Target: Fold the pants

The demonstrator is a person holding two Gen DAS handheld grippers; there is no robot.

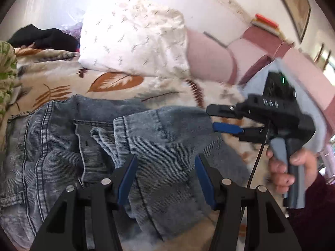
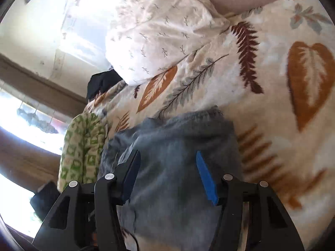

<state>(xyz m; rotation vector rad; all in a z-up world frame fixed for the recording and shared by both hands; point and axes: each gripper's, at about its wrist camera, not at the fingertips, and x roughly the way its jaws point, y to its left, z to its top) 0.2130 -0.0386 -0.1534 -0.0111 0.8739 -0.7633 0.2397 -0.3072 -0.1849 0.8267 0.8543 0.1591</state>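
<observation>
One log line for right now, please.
jeans: folded on leaf-print blanket | left gripper: open, empty | right gripper: open, empty

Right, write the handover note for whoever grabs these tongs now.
Left tongs: open, above the jeans, gripping nothing.
Right tongs: open, empty, off the jeans' right edge, in the person's hand.
Jeans lie on the leaf-print blanket, one leg end folded back over the seat.
Done: that first fold.
Left: smooth the bunched denim, fold again into a compact stack.
</observation>
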